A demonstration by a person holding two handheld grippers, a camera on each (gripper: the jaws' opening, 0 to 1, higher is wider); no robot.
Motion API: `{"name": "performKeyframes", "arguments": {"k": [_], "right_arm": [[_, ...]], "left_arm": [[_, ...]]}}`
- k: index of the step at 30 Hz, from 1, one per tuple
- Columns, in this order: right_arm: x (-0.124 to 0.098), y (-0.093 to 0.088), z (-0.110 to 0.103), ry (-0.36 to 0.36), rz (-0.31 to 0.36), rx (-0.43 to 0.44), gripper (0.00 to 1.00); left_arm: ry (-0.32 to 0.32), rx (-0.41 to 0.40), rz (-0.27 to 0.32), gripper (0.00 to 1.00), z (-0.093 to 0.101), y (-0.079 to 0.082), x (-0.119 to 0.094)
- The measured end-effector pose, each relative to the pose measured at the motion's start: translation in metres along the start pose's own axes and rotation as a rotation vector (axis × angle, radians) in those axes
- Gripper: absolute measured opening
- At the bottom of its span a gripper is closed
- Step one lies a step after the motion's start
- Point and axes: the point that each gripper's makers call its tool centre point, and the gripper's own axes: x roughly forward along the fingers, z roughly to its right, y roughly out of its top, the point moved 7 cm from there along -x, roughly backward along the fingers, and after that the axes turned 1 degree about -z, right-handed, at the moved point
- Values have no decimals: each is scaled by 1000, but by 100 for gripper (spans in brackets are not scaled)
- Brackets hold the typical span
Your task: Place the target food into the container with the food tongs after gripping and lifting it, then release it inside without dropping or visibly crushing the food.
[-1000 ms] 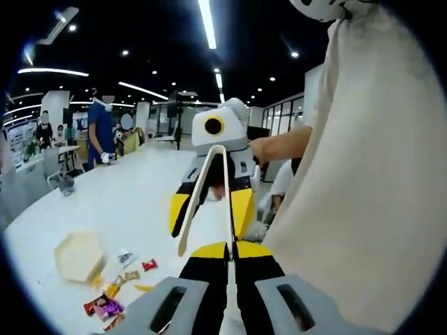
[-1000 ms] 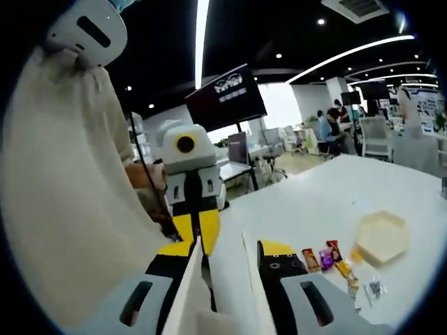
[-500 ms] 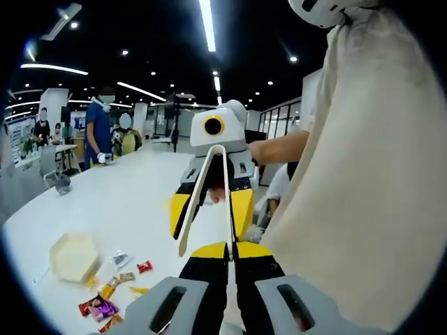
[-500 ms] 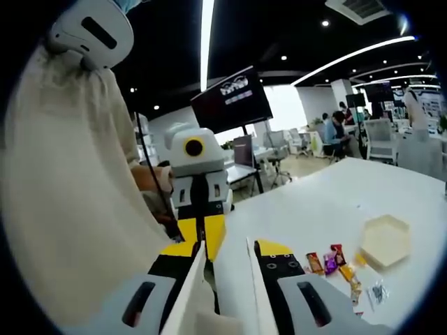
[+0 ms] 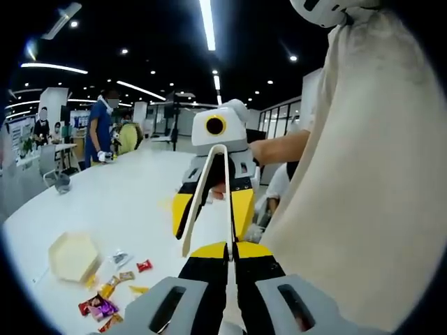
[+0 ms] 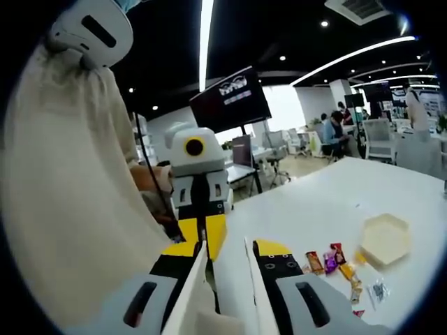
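1. Two claws are held up facing each other: the right claw (image 6: 223, 279) pinches the tongs (image 6: 192, 296) near their hinge, tips spread; the left claw (image 5: 227, 255) is pressed together.
2. Candies (image 6: 334, 262) lie on the desk (image 6: 307, 202) just beside the tray (image 6: 383, 239), on its near side. They look light, with slippery wrappers; grip one mid-body.
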Motion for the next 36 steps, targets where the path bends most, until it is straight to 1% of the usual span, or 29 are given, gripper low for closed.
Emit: {"name": "performKeyframes", "arguments": {"k": [16, 19, 20, 22, 27, 32, 34, 36], "right_arm": [[0, -1, 1, -8, 3, 36, 28], [0, -1, 1, -5, -2, 49, 28], [-1, -2, 2, -1, -4, 66, 28], [-1, -2, 2, -1, -4, 64, 28], [-3, -2, 3, -6, -2, 75, 28], [-5, -5, 5, -22, -9, 78, 28], [-8, -8, 6, -33, -11, 86, 28], [-10, -11, 9, -55, -25, 82, 28]], "left_arm": [[23, -21, 15, 1, 0, 0, -1], [23, -26, 16, 1, 0, 0, -1], [23, -29, 17, 1, 0, 0, -1], [26, -32, 18, 1, 1, 0, -1], [37, -40, 23, 2, 0, 0, -6], [55, -48, 26, 1, -2, -1, -10], [69, -54, 32, 0, -4, -2, -12], [66, -63, 45, 0, -4, -1, -15]]}}
